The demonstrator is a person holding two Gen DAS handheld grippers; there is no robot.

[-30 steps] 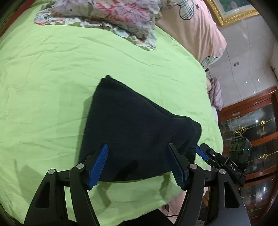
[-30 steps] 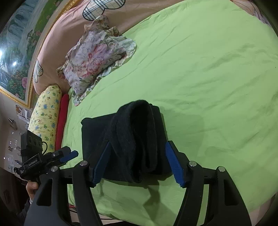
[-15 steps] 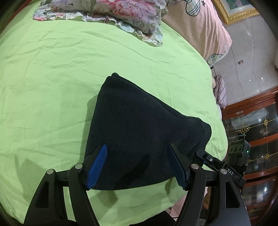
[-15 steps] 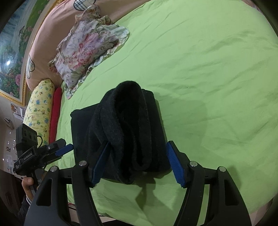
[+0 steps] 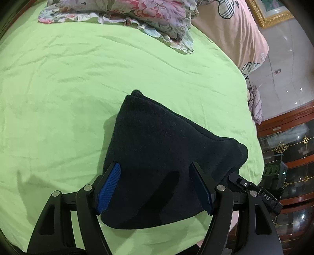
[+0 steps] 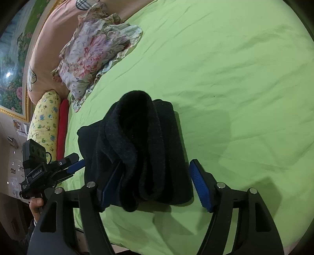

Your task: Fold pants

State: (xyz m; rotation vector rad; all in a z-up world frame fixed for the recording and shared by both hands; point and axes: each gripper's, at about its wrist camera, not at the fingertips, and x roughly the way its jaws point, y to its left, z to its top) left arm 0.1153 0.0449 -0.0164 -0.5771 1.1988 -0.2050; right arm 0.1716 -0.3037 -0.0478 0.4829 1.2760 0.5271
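Note:
The dark navy pants (image 5: 157, 157) lie folded into a compact bundle on the green bed sheet (image 5: 58, 88). In the right wrist view the pants (image 6: 141, 149) show thick stacked folds. My left gripper (image 5: 155, 188) is open, its blue pads spread over the near edge of the bundle, holding nothing. My right gripper (image 6: 155, 184) is open too, its fingers on either side of the bundle's near end; the left pad is partly behind the cloth. Each gripper shows in the other's view, the right one (image 5: 255, 190) and the left one (image 6: 58, 166).
A floral pillow (image 5: 137, 15) and a pink headboard cushion (image 5: 235, 29) lie at the head of the bed. A yellow bolster (image 6: 45, 119) and a red roll (image 6: 62, 125) lie at the bed's side. A wooden glass cabinet (image 5: 290, 157) stands beyond the bed edge.
Both grippers have moved closer over the folded pants, which now look larger in both views. Both stay open. The bundle has not shifted on the sheet.

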